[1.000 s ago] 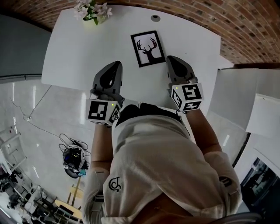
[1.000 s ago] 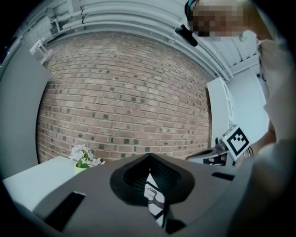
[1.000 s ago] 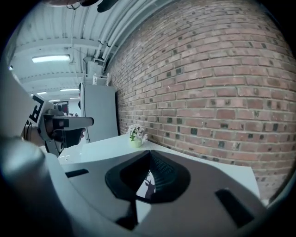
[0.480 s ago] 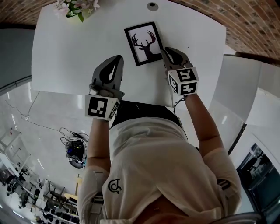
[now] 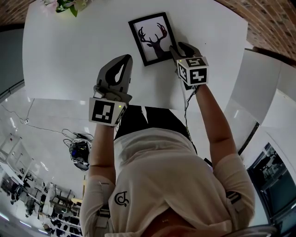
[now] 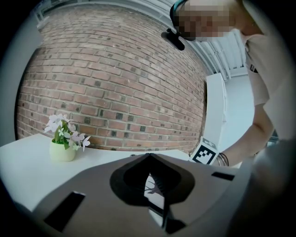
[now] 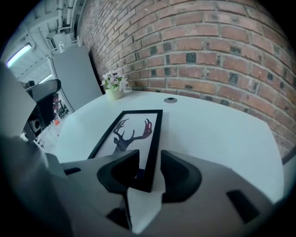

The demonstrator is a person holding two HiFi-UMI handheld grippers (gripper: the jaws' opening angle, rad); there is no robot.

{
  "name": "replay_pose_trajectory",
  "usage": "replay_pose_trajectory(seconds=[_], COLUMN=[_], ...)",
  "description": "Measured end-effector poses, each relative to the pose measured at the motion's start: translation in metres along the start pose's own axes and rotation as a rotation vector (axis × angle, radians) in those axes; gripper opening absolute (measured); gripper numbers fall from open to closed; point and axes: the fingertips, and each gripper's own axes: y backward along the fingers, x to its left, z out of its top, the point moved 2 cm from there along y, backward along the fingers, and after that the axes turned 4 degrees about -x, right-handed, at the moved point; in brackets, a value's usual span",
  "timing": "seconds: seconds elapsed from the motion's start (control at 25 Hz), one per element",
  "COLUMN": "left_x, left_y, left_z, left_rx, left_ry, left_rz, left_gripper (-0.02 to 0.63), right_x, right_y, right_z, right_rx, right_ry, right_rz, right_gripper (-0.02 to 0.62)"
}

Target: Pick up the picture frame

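Note:
The picture frame (image 5: 152, 38), black-edged with a deer silhouette, lies flat on the white table (image 5: 69, 55). My right gripper (image 5: 181, 48) tilts steeply down at the frame's near right corner. In the right gripper view the frame (image 7: 132, 134) has its right edge and near corner between the jaws of the right gripper (image 7: 149, 162). Those jaws are opening, with gaps on both sides of the edge. My left gripper (image 5: 125, 59) hovers shut and empty over the table, left of the frame. Its tips (image 6: 149, 157) are together, and part of the deer picture (image 6: 155, 190) shows past them.
A small pot of pale flowers (image 5: 64, 3) stands at the table's far left corner, seen also as the flower pot (image 6: 62, 148) in front of the brick wall (image 6: 115, 78). A round cable hole (image 7: 170, 99) sits behind the frame. White cabinets (image 5: 259, 83) stand to the right.
Both grippers came down toward the table. The right one tipped further down, reached the frame's near right corner and spread its jaws around the edge. The left stayed shut.

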Motion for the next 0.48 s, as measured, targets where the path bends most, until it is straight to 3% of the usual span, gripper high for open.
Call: replay_pose_trajectory(seconds=[0.2, 0.48], left_x=[0.000, -0.006], left_y=[0.006, 0.011], left_z=[-0.015, 0.002], left_rx=[0.029, -0.021], left_ry=[-0.010, -0.026], left_rz=[-0.021, -0.045], left_gripper=[0.014, 0.013], right_x=[-0.003, 0.002], right_y=[-0.009, -0.003], right_z=[-0.012, -0.014], right_rx=[0.035, 0.036], right_ry=[-0.042, -0.087], right_rz=[-0.024, -0.072], right_gripper=[0.133, 0.082])
